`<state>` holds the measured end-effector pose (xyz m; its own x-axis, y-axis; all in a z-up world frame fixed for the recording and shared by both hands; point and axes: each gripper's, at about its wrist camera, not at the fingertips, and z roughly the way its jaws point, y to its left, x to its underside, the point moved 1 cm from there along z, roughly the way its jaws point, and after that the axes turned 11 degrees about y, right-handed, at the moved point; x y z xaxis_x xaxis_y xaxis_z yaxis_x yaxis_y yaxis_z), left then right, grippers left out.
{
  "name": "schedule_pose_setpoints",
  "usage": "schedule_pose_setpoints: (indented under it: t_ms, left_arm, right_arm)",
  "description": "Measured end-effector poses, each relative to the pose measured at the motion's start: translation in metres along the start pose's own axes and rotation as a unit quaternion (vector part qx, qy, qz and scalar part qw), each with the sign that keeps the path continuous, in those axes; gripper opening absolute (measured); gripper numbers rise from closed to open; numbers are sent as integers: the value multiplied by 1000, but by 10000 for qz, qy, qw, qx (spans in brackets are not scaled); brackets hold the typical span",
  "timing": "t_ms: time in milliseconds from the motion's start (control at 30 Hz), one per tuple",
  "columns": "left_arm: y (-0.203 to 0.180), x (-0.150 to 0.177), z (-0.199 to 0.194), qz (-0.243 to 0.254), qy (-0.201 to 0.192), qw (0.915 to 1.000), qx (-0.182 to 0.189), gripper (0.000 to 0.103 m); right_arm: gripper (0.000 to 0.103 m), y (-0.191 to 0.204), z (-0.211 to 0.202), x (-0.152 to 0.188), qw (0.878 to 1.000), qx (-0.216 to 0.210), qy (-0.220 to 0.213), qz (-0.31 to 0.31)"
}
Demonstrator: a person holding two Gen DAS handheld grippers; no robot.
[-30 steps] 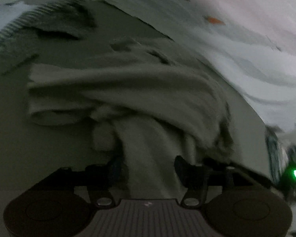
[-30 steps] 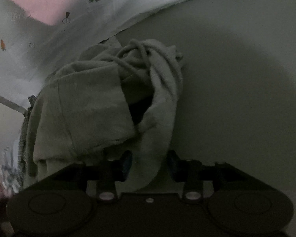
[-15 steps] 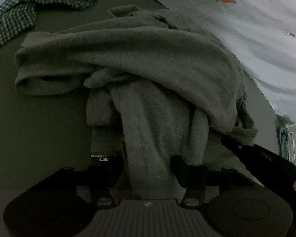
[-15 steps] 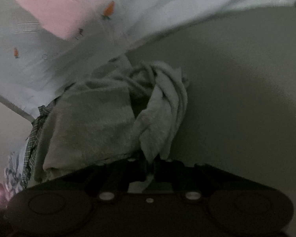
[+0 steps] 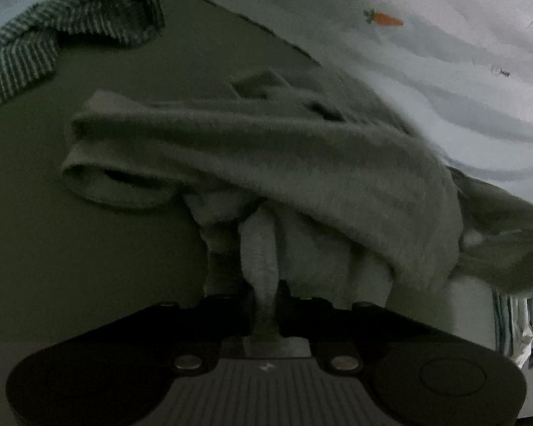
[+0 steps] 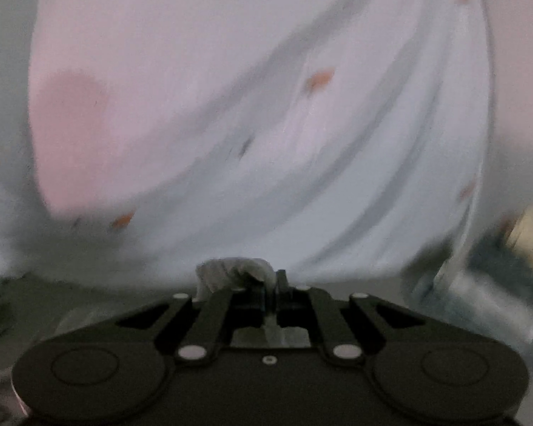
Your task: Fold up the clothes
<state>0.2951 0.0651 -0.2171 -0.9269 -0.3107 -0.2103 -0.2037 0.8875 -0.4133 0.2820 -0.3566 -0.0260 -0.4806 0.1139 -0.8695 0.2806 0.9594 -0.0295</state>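
Observation:
A crumpled grey garment (image 5: 266,149) lies on a dull green surface (image 5: 71,248) in the left wrist view. My left gripper (image 5: 264,294) points down at its near edge, and its jaws are closing with a narrow fold of the grey cloth pinched between the pads. The garment's right side stretches up and off to the right. In the blurred right wrist view, my right gripper (image 6: 272,284) is shut on a small bunch of the grey garment (image 6: 231,271), held up off the surface; the remainder of the garment is hidden below it.
A dark checked shirt (image 5: 71,25) lies crumpled at the far left. A white sheet with a carrot print (image 5: 444,53) borders the surface at the back and right, and the same sheet (image 6: 266,106) fills the right wrist view. Striped cloth (image 5: 518,319) hangs at the right edge.
The left jaws have closed from wide apart onto a fold of the grey cloth. The right gripper shut on its bunch, then rose and tilted up, pulling the garment's right side off the surface.

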Motion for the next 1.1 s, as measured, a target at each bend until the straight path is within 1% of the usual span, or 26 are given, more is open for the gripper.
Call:
schedule_pose_setpoints:
  t_ms: [33,133,200,233,267,333,400,433,467,500,533,567,600,667,700,800,833,867,900,933,967,1000,1033,1100]
  left_arm:
    - [2,-2,-2,-33,-52,10000,-7,12]
    - [9,-6,-6,-145,-177,9997,-62,12]
    - [14,-8,-8,-204,-193,9996,-87,13]
    - [16,-8,-7,-204,-142,9997,-51,15]
    - [17,-9,-5,-198,-83,9998,-8,21]
    - [10,-9,-4,-69,-60,10000,-12,23]
    - [5,-7,-4,169,-23,9997,-144,28]
    - [2,-6,-5,293,10,9993,-232,34]
    - [2,-5,-4,376,59,9989,-256,38]
    - [3,-3,-2,424,138,9988,-213,39]
    - [4,-1,-1,417,235,9988,-114,40]
    - [6,0,1,380,314,9988,-1,40]
    - [9,0,4,333,409,9985,124,41]
    - [11,1,10,330,553,9977,194,42]
    - [11,1,11,356,586,9975,187,42]
    - [8,5,13,448,581,9971,190,41]
    - [7,6,13,453,567,9972,191,39]
    - [7,6,13,454,544,9973,215,27]
    - [6,6,14,447,518,9973,276,23]
    - [6,5,13,434,488,9974,320,19]
    - [4,3,12,434,435,9976,318,14]
    - [3,2,10,450,368,9978,308,13]
    - [2,0,6,429,301,9981,311,12]
    - [2,-6,-2,343,157,9986,358,11]
  right_arm:
    - [5,-5,-4,-11,9996,148,-218,-47]
    - [7,-10,7,-16,9967,646,-289,-400]
    - [11,-9,34,-6,9926,1017,366,-548]
    - [12,-10,44,6,9913,1030,693,-443]
    - [13,-11,54,17,9888,1036,1018,-332]
    - [23,-12,55,43,9877,747,1371,113]
    - [29,-14,56,70,9826,451,1713,561]
    - [31,-16,54,82,9784,213,1874,846]
    - [31,-21,51,97,9717,-109,2055,1156]
    - [31,-23,51,111,9598,-517,2263,1579]
    - [32,-29,51,124,9449,-873,2442,1998]
    - [34,-31,54,135,9306,-1140,2584,2327]
    - [36,-31,57,143,9190,-1330,2681,2565]
    - [41,-30,66,152,9070,-1523,2768,2785]
    - [45,-30,71,156,9007,-1617,2810,2891]
    - [50,-29,86,162,8901,-1793,2822,3098]
    - [50,-24,91,162,8894,-1808,2839,3093]
    - [50,-20,95,162,8904,-1805,2867,3040]
    - [50,-16,99,162,8914,-1801,2896,2985]
    - [43,-12,106,161,8906,-1847,2928,2948]
    - [33,-8,112,159,8898,-1895,2960,2912]
    - [11,-6,115,156,8906,-1935,2936,2884]
    - [5,-4,118,147,8965,-1923,2860,2786]
    - [4,0,123,130,9080,-1892,2702,2584]
